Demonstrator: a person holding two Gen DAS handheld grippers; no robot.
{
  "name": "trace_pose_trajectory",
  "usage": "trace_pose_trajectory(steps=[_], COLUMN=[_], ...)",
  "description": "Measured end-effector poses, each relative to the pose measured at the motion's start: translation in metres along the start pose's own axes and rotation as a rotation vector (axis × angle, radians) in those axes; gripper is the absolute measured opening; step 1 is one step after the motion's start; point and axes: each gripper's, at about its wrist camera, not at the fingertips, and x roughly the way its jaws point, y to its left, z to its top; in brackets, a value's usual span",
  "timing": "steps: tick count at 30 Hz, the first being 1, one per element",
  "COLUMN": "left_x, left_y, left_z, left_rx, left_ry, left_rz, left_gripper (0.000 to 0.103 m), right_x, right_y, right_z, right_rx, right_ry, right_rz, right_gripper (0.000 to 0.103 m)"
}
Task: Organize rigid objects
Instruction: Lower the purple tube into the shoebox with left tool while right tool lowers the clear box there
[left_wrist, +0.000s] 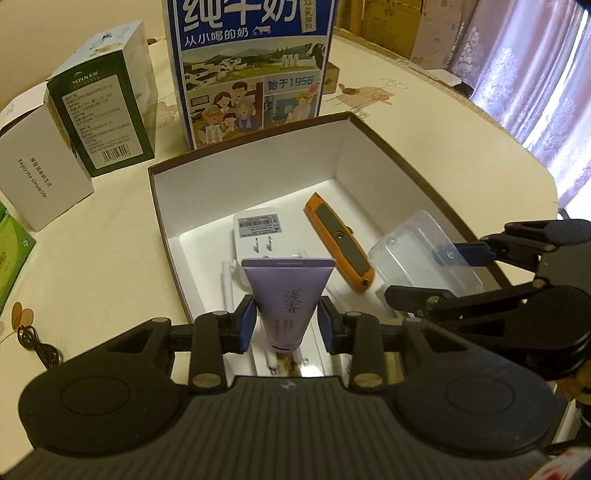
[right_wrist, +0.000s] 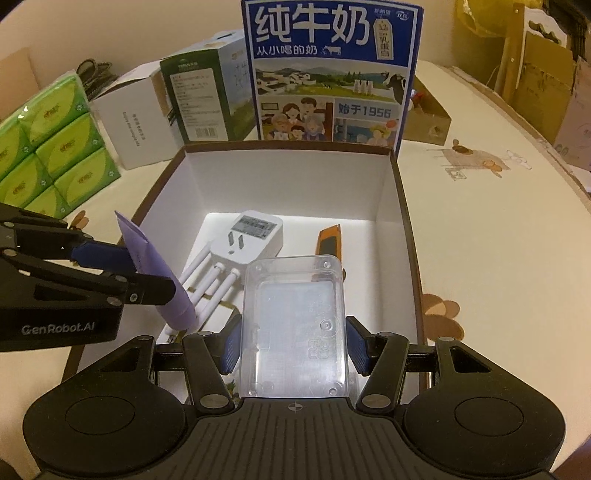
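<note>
— Table (right_wrist: 480, 229) crowded; where are we?
— Both loads hang over the box (right_wrist: 400, 192): left claw (left_wrist: 286, 321) pinches the tube (left_wrist: 288, 295), right claw (right_wrist: 291, 345) pinches the clear case (right_wrist: 295, 332).
— Next?
— Probably lower each, release beside the plug (right_wrist: 255, 236) and knife (right_wrist: 328, 240).

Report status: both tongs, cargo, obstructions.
Left tongs shut on purple tube. Right tongs shut on clear case. Both over box; plug, knife inside.

Right gripper (right_wrist: 291, 350) clamps clear plastic rectangular case (right_wrist: 295, 328) over open brown-rimmed white cardboard box (right_wrist: 402, 221); left gripper (right_wrist: 142, 271) pinches lilac squeeze tube (right_wrist: 155, 273); white antenna plug adapter (right_wrist: 251, 240), orange utility knife (right_wrist: 330, 240) inside.
</note>
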Motion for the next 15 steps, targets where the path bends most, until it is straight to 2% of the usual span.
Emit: trace_pose_trajectory(steps=[7,15], left_x=[0.019,0.020], left_y=[0.009,0.017], left_z=[0.009,0.016], left_rx=[-0.027,-0.053], left_ry=[0.021,0.010], left_rz=[0.008,0.008], left_gripper=[0.031,0.033], right_x=[0.014,0.018], right_y=[-0.002,-0.005], right_z=[0.008,0.017], right_rx=[0.012,0.054], right_ry=[0.005,-0.016], right_rz=[0.003,-0.005], right_gripper=[0.054,0.054])
